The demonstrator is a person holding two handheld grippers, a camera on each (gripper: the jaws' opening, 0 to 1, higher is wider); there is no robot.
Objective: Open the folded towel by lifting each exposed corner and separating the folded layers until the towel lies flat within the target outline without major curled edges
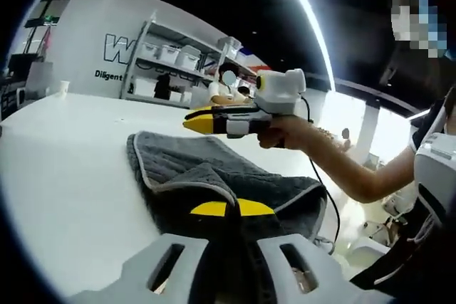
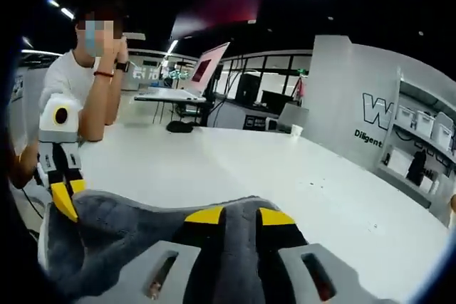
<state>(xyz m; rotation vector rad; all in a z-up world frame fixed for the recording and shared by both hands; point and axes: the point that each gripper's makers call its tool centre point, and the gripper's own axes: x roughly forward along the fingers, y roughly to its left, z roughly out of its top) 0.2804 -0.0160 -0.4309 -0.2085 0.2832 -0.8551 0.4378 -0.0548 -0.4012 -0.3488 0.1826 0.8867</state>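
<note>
Grey towel (image 1: 214,176) edges pinched in both the left gripper (image 1: 231,208) and right gripper (image 2: 239,215) jaws, white table (image 2: 285,169) bare beyond

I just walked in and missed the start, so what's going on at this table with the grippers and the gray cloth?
A person is working a folded gray towel on a white table with two handheld grippers. The left gripper is shut on a fold of the towel at its near edge. The right gripper is also shut on the towel, and in the left gripper view it appears raised above the table. The towel is bunched and layered, not yet flat. Another person sits at the table's far side.
</note>
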